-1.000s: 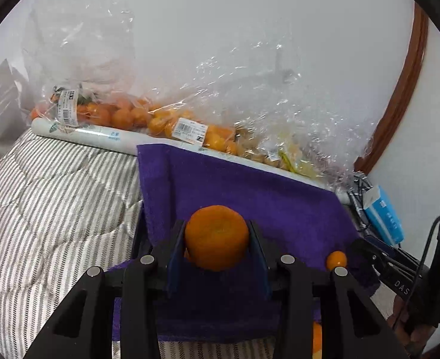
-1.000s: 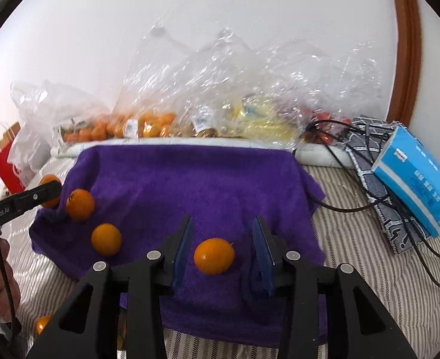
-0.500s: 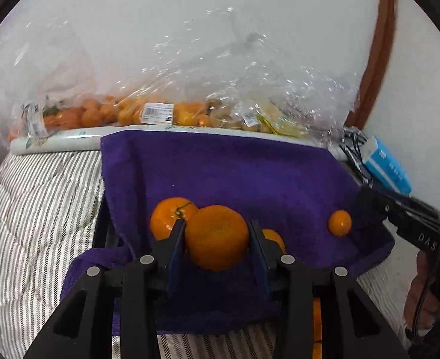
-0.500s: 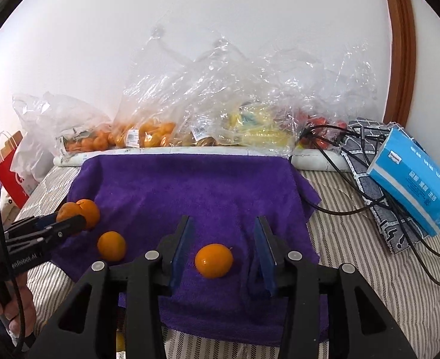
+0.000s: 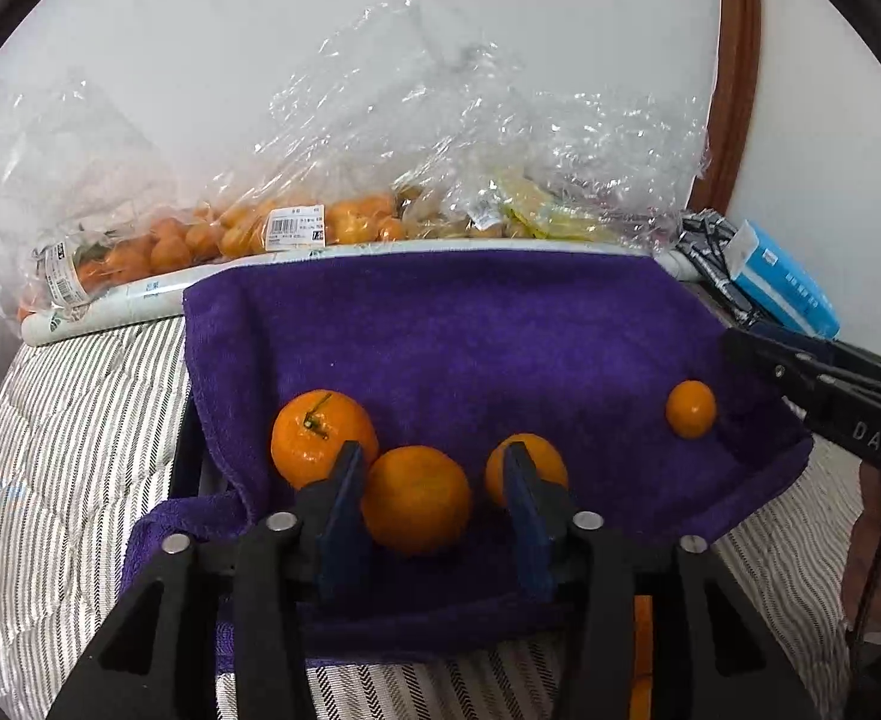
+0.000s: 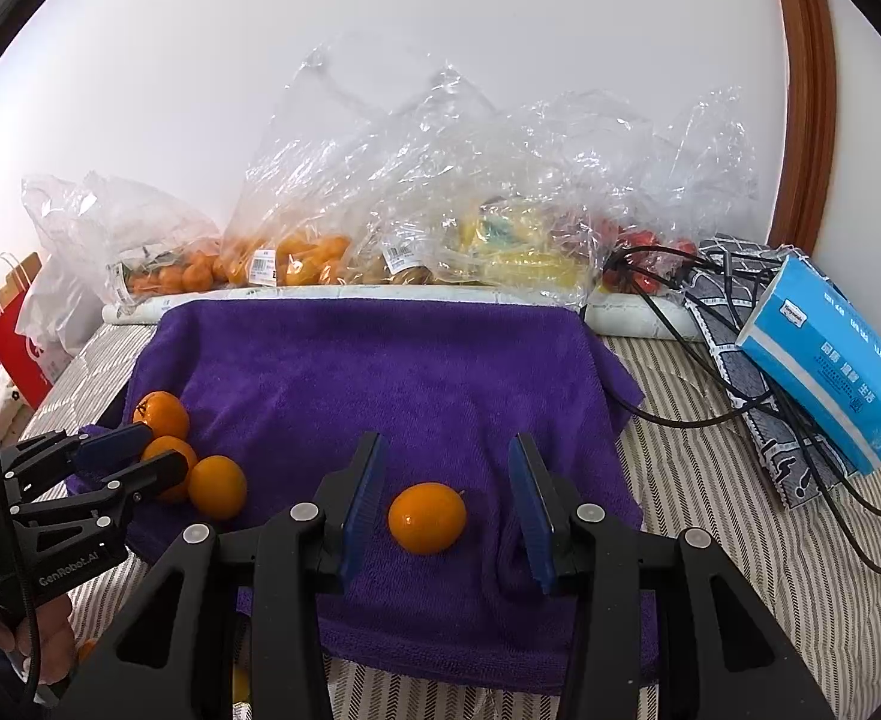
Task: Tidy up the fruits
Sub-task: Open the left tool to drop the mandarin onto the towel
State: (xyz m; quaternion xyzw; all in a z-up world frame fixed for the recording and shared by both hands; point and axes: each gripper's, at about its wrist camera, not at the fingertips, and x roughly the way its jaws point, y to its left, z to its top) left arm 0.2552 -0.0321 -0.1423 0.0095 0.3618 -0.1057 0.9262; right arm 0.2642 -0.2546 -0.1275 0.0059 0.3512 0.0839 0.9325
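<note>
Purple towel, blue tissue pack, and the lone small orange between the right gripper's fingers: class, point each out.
purple towel [image 6: 380, 372], right wrist view, bare middle of the cloth.
blue tissue pack [image 6: 830, 360], right wrist view, its broad blue face.
small orange [image 6: 427, 517], right wrist view, centre of its skin.

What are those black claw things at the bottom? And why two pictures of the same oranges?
A person holds two grabbing tools, each with a camera looking along its jaws. One picture comes from the left gripper, the other from the right gripper. Oranges lie on a purple towel on a striped bed, bags of fruit behind. The left jaws have just been opening around a big orange; the right jaws stand open around a small orange. Nothing is gripped.
</note>
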